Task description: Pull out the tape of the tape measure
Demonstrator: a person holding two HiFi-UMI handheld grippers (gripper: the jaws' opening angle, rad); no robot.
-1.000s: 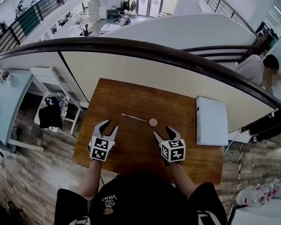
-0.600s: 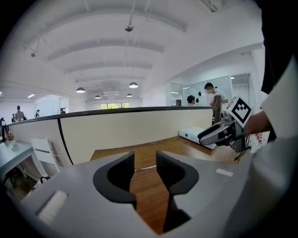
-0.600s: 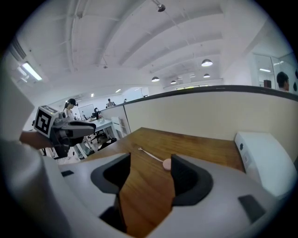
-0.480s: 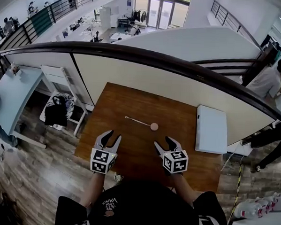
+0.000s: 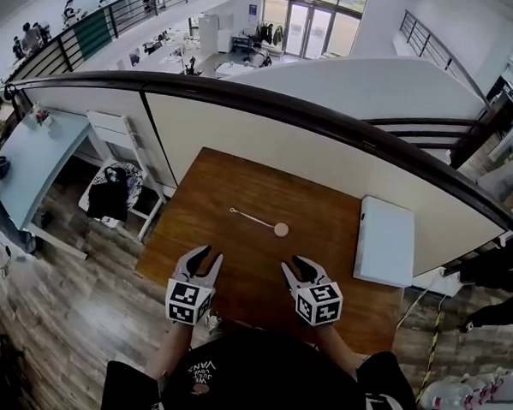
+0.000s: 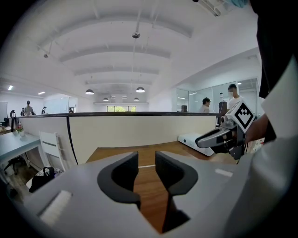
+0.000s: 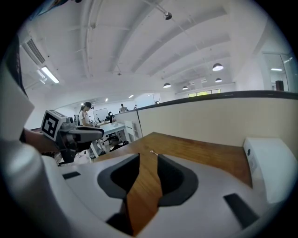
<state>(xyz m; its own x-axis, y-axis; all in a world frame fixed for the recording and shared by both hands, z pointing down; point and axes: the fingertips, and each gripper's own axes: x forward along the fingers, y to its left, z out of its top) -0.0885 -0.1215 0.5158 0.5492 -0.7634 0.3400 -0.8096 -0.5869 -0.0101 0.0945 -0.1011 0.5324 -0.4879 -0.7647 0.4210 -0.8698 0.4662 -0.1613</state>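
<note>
A small round tape measure (image 5: pixel 281 229) lies in the middle of the brown table (image 5: pixel 241 178), with a thin length of tape (image 5: pixel 254 217) drawn out to its left. Both grippers hover near the table's front edge, short of it. My left gripper (image 5: pixel 207 256) has its jaws closing slightly with nothing between them. In the left gripper view (image 6: pixel 146 160) only wood and the pale tape (image 6: pixel 148 166) show in the gap. The jaws of my right gripper (image 5: pixel 291 262) are closing on nothing. In the right gripper view (image 7: pixel 149 162) the tape's end (image 7: pixel 152 152) lies ahead.
A white box (image 5: pixel 385 241) lies at the table's right edge. A curved railing and low wall (image 5: pixel 329 126) run behind the table. A white chair with a dark bag (image 5: pixel 111 196) stands to the left. People sit at distant desks.
Both grippers have drawn back a little toward the table's front edge. The right jaws have narrowed. The tape measure has not moved.
</note>
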